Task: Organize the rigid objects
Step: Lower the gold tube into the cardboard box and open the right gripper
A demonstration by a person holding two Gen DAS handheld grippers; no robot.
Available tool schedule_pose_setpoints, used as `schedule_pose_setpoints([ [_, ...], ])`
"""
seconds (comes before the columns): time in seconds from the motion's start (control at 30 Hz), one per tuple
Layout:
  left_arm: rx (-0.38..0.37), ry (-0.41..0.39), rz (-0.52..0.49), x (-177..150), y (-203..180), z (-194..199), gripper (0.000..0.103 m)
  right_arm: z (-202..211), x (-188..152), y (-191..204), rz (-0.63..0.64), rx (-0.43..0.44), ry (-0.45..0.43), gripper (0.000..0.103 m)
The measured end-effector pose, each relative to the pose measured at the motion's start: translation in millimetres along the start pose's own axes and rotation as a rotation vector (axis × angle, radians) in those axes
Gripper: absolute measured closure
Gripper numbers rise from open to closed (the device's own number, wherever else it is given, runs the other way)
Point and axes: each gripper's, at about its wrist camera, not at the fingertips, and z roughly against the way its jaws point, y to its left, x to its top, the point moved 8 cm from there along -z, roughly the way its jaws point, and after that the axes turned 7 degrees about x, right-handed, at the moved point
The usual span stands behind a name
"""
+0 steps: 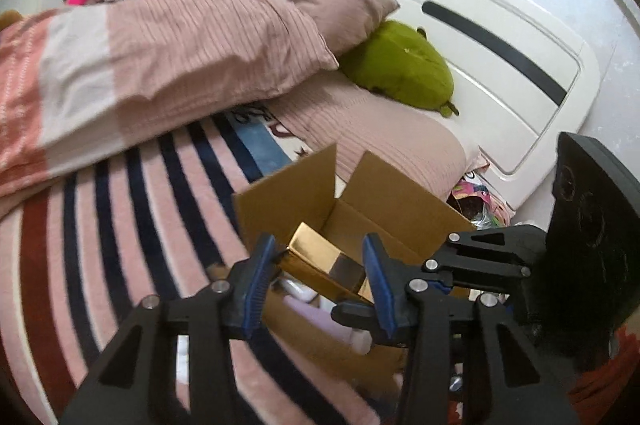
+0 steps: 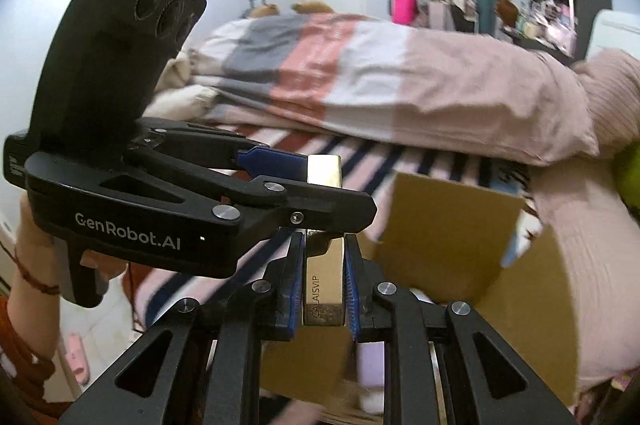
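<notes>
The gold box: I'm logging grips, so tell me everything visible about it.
The gold box is a long, narrow, shiny carton, looking like metallic card, printed "CALAISVIP" along one face. The right tongs clamp its near end between blue pads. Its far end lies between the left tongs, whose pads look apart from it. It hangs above the open cardboard box on the bed.

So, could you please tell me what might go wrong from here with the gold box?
1. The right gripper clamps only one end of the long gold rectangular box; it could tip or slip.
2. The open left gripper straddles it, so closing carelessly could knock it.
3. The brown cardboard carton's raised flaps could snag it.
</notes>
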Motion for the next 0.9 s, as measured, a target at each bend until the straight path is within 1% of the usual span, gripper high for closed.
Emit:
schedule_pose_setpoints([
  [0.1,0.002,0.044,-0.015,0.9,-9.1,-21.0,0.061,-3.5,-7.9,-15.4,-0.006,-0.045,0.047,0.090],
  [0.2,0.017,0.073,-0.027,-0.2,-13.0,-33.1,0.060,-8.0,-16.0,-28.4,-0.029,-0.064,0.093,0.090],
  [0.23,0.029,0.079,-0.025,0.0,-12.9,-35.7,0.058,-9.4,-17.8,-31.5,-0.032,-0.077,0.103,0.090],
  [0.27,0.041,0.085,-0.023,0.0,-12.0,-36.9,0.052,-8.3,-19.8,-32.5,-0.030,-0.086,0.105,0.089],
  [0.3,0.048,0.084,-0.022,-0.1,-11.2,-36.4,0.047,-8.3,-20.8,-34.5,-0.031,-0.102,0.109,0.087],
  [0.33,0.054,0.080,-0.023,0.1,-10.3,-34.9,0.046,-8.5,-21.6,-35.7,-0.035,-0.107,0.113,0.084],
  [0.37,0.058,0.076,-0.024,-0.1,-9.4,-32.1,0.045,-8.3,-21.8,-36.4,-0.041,-0.103,0.113,0.075],
  [0.4,0.063,0.070,-0.026,-0.2,-8.1,-28.5,0.042,-7.2,-21.7,-35.4,-0.046,-0.096,0.109,0.068],
  [0.43,0.069,0.062,-0.026,-0.2,-6.7,-24.9,0.040,-7.0,-21.2,-33.4,-0.043,-0.095,0.108,0.067],
  [0.47,0.075,0.051,-0.026,-0.2,-5.5,-19.9,0.037,-6.6,-20.8,-31.9,-0.035,-0.101,0.108,0.067],
  [0.5,0.079,0.036,-0.025,0.0,-3.1,-12.5,0.035,-5.4,-20.1,-29.2,-0.023,-0.110,0.106,0.067],
  [0.6,0.099,0.005,-0.018,-0.3,5.1,5.9,0.034,-4.1,-17.2,-21.2,-0.009,-0.114,0.102,0.066],
  [0.73,0.152,-0.045,-0.008,-5.0,24.4,39.9,0.032,-2.3,-10.5,-3.0,0.018,-0.107,0.087,0.065],
  [0.83,0.200,-0.083,0.018,-16.0,47.5,68.4,0.031,-4.5,-1.5,21.7,0.042,-0.068,0.060,0.065],
  [0.9,0.230,-0.099,0.035,-24.9,63.0,81.7,0.030,-11.6,4.4,42.8,0.058,-0.020,0.047,0.064],
])
